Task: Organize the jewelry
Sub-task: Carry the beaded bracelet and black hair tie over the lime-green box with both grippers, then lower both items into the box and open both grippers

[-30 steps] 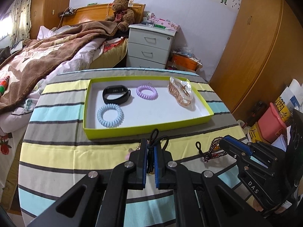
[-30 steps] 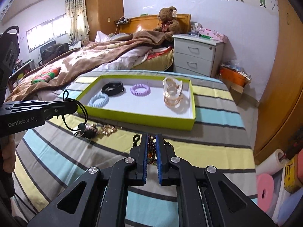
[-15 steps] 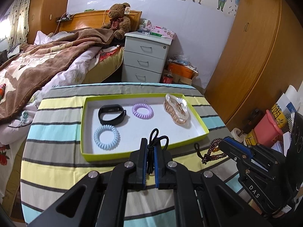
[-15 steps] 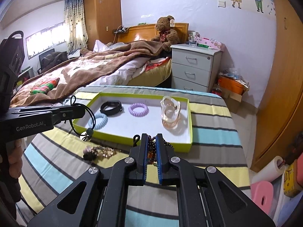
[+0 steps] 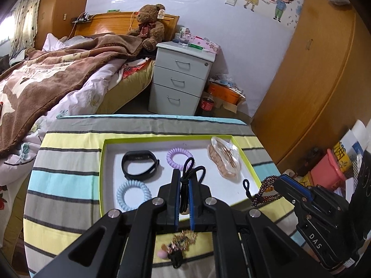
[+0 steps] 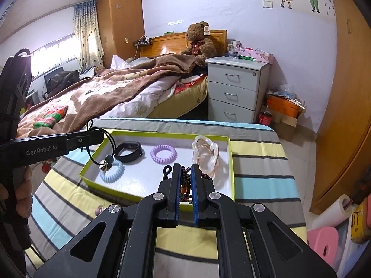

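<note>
Now black cord necklace [image 5: 189, 173] gold-charmed, bead bracelet [image 6: 185, 183] dark brown.

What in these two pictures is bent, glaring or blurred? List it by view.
Left wrist view: fisheye bends the wardrobe and table edge; dark corners; the charm under the left gripper looks soft. Right wrist view: the window is blown out white; the tray floor shows mild sheen; the bed stays sharp.

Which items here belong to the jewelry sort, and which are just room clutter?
Job: green tray; black band; purple coil; blue coil; clear clip; black cord necklace in left gripper; beaded bracelet in right gripper.
Clutter: teddy bear; nightstand; bed.
</note>
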`<state>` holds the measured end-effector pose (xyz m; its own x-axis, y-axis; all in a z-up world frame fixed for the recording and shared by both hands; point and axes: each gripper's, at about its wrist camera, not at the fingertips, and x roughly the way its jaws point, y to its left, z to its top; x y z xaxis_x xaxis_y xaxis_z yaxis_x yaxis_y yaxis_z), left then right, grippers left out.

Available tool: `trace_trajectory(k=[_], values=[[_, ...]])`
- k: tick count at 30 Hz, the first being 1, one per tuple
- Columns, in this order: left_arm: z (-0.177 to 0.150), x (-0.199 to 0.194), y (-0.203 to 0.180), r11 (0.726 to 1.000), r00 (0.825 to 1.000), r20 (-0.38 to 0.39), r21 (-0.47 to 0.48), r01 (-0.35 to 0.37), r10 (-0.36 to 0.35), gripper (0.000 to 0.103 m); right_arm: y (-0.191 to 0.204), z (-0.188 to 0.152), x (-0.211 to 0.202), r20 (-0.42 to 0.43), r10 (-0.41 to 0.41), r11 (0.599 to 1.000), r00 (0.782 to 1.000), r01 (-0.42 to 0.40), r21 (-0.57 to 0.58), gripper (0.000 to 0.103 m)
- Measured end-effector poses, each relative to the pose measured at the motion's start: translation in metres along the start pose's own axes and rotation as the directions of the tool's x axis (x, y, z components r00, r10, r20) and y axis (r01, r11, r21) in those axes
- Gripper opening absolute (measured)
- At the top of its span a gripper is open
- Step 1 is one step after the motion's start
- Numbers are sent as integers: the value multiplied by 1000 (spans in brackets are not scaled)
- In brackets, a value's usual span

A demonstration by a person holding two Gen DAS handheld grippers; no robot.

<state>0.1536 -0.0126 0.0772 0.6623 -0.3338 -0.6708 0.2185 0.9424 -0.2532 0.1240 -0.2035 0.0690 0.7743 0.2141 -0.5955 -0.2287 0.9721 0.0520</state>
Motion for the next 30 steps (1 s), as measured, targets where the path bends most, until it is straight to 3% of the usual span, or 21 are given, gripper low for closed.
trace_trajectory(k=[12, 30], values=[[17, 32, 14, 1000, 1000, -26, -27, 1, -2, 6, 1, 2, 40, -56, 17, 1000, 998, -16, 18, 8], [-1, 85, 13, 999, 989, -147, -36, 15, -20, 6, -11, -14, 78, -157, 29, 1000, 987, -27, 15, 8]])
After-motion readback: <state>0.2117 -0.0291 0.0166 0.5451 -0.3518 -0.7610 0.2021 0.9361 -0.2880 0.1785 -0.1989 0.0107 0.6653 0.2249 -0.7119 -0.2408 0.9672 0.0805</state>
